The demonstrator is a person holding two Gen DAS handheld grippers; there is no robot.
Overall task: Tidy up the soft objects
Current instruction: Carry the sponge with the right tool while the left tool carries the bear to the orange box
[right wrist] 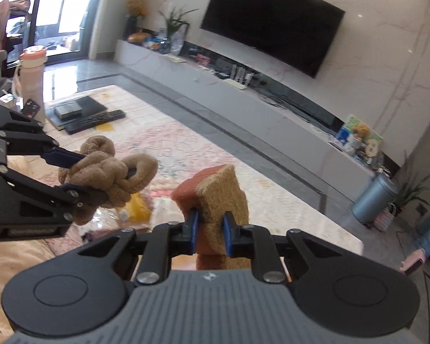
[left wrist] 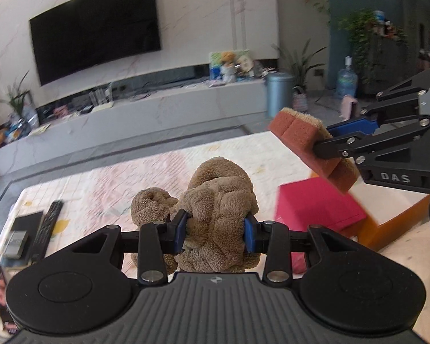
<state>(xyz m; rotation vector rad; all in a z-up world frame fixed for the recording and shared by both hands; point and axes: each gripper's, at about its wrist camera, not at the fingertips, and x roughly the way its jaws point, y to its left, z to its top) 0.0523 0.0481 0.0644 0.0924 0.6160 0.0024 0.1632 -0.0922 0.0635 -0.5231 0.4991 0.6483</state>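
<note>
My left gripper is shut on a bunched brown fluffy towel and holds it up above the table. It also shows at the left of the right wrist view with the towel. My right gripper is shut on a reddish sponge with a tan scouring face, held in the air. In the left wrist view the right gripper and the sponge are at the right, above a pink box.
A low table with a pale patterned cloth lies below. On it are remote controls and dark flat items. An orange-edged white box stands by the pink box. A pink bottle stands at the left. TV wall and bin are behind.
</note>
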